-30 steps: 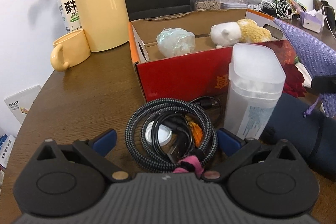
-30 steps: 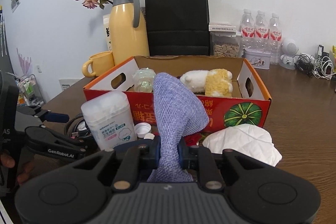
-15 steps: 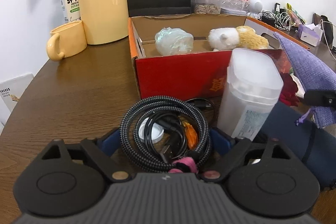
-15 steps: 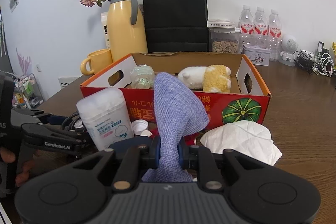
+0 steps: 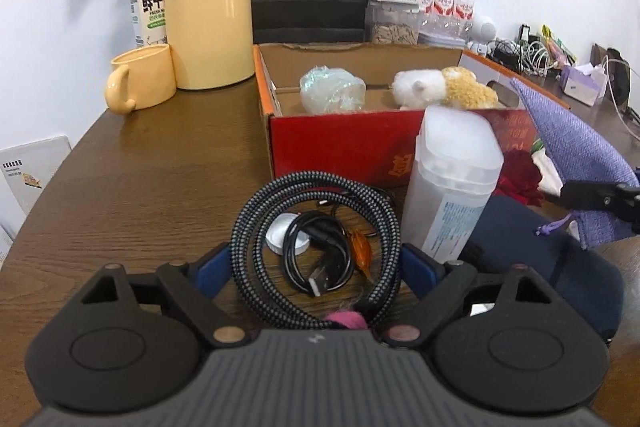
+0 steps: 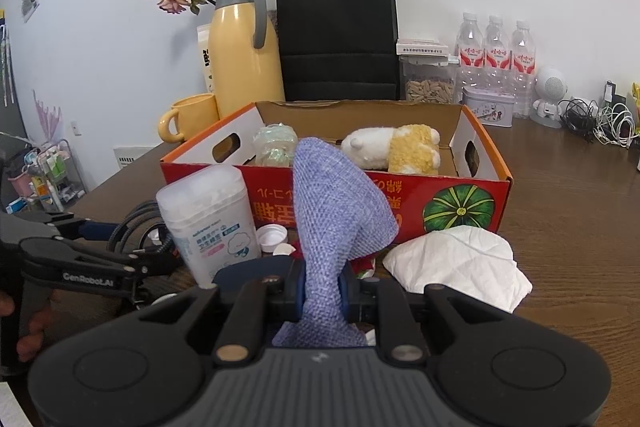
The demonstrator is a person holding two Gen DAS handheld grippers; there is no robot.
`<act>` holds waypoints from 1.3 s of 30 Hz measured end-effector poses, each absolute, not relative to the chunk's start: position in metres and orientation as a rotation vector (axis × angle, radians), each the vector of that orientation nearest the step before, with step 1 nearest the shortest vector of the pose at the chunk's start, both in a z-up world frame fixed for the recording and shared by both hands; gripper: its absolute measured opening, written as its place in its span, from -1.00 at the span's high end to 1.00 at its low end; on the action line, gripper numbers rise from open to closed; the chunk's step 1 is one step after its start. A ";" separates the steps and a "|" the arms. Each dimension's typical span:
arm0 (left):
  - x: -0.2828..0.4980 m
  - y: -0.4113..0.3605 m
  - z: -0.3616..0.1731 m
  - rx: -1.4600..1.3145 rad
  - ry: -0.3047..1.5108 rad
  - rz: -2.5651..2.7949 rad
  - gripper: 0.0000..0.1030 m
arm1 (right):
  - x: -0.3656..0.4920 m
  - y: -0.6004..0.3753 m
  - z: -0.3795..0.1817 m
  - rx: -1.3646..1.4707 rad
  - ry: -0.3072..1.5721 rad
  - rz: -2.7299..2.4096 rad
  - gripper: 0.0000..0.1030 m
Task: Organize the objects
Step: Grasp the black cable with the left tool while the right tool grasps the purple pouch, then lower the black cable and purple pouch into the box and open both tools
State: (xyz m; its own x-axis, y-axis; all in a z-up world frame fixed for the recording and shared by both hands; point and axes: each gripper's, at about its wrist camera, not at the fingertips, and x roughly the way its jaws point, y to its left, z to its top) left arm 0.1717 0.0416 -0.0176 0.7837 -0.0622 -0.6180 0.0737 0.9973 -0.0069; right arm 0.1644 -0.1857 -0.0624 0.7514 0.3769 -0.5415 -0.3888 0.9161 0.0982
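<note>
— Well, left wrist view?
— Left gripper wide, blue pads flanking the coiled braided cable on the desk; whether they press it, I cannot tell.
— Right wrist view?
— Right gripper clamped on purple woven pouch, before red box.

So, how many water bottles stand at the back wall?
3. The water bottles stand in a row against the wall, right of the black paper bag, behind the small tin. More may be hidden behind.
</note>
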 end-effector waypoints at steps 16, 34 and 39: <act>0.149 0.044 0.031 0.007 0.573 -0.075 -0.71 | 0.151 -0.183 -0.044 -0.037 0.537 0.438 0.71; 0.251 0.016 0.101 -0.092 0.429 -0.124 -0.71 | 0.230 -0.151 0.010 -0.147 0.399 0.425 0.70; 0.294 0.015 0.079 -0.126 0.492 -0.111 -0.71 | 0.274 -0.137 -0.002 -0.165 0.437 0.419 0.70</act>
State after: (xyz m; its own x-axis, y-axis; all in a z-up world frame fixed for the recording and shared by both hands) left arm 0.2945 0.0147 0.0789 0.8759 -0.1363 -0.4629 0.0759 0.9863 -0.1467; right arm 0.2741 -0.1371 -0.0015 0.8228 0.3568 -0.4423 -0.4265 0.9021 -0.0659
